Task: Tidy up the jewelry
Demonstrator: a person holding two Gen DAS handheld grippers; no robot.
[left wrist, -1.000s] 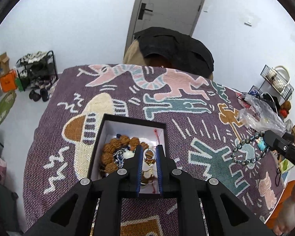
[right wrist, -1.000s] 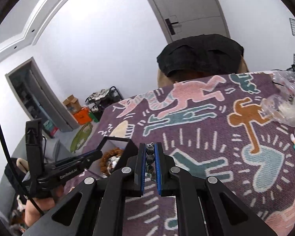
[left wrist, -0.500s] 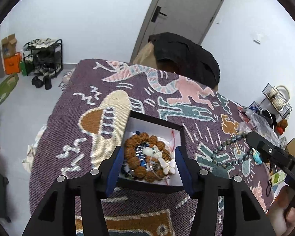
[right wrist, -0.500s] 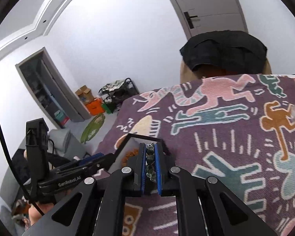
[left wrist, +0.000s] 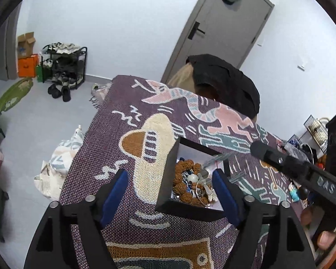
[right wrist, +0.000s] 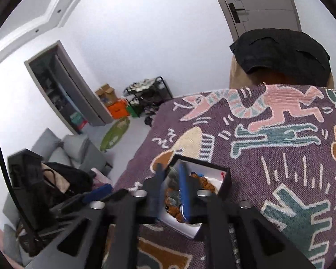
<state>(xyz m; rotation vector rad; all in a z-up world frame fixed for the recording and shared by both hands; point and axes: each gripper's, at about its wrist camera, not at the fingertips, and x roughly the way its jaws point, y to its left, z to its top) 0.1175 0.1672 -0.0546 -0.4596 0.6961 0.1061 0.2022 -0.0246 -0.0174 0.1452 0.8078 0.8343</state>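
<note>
A black jewelry box (left wrist: 168, 174) with a white lining sits on the patterned purple blanket (left wrist: 114, 148). It holds a brown bead bracelet (left wrist: 183, 179), white beads and other pieces. My left gripper (left wrist: 170, 186) is wide open, with the box's left wall between its fingers. My right gripper (right wrist: 171, 188) is part open right over the box (right wrist: 224, 179), its fingers blurred. The grey-green bead string (right wrist: 171, 178) shows faintly between them; whether it is still held is unclear. The right gripper's finger (left wrist: 280, 159) also shows in the left wrist view over the box's right side.
A black jacket (left wrist: 224, 83) hangs over a chair at the blanket's far edge. Clutter and a plastic bag (left wrist: 300, 152) lie at the right. A shoe rack (left wrist: 62, 67) and boxes stand on the floor to the left. A grey sofa (right wrist: 74, 148) stands beyond the table.
My left gripper opened wide and shifted left, so the box now sits at its right finger. My right gripper moved left over the box and its fingers have parted.
</note>
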